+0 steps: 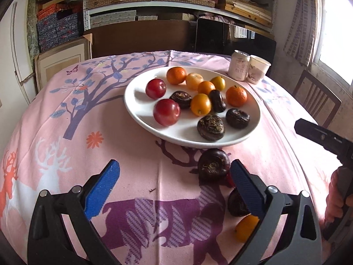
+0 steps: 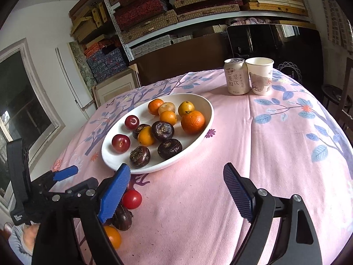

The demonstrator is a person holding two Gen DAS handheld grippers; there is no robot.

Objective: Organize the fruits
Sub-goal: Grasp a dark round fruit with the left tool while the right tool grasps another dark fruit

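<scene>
1. The left gripper (image 1: 174, 184) stood spread wide with nothing between its blue pads (image 1: 103, 190), over bare pink tablecloth (image 1: 136, 167).
2. Just outside its right pad, at about 1 o'clock from the gap, a dark water chestnut (image 1: 213, 164) lay on the cloth, close to the pad; whether they touched could not be told.
3. At about 4 o'clock, partly hidden behind that pad's arm, lay a second water chestnut (image 1: 236, 204) and a small orange fruit (image 1: 245, 228).
4. The right gripper (image 2: 176, 190) was likewise released, jaws apart and empty, over plain cloth.
5. Beyond its left pad, at 8 to 9 o'clock, sat a red plum (image 2: 131, 199), a water chestnut (image 2: 123, 219) and an orange fruit (image 2: 113, 236), all loose on the table.
6. At 12 o'clock from the left gripper the white plate (image 1: 141, 110) held two red plums (image 1: 166, 114), four water chestnuts (image 1: 210, 127) and several orange and yellow citrus fruits (image 1: 236, 95).
7. Farther, at 1 o'clock, a drink can (image 2: 236, 76) and a paper cup (image 2: 260, 75) stood side by side, touching.
8. Stacked boxes filled the shelves (image 2: 154, 11) behind the table.
</scene>
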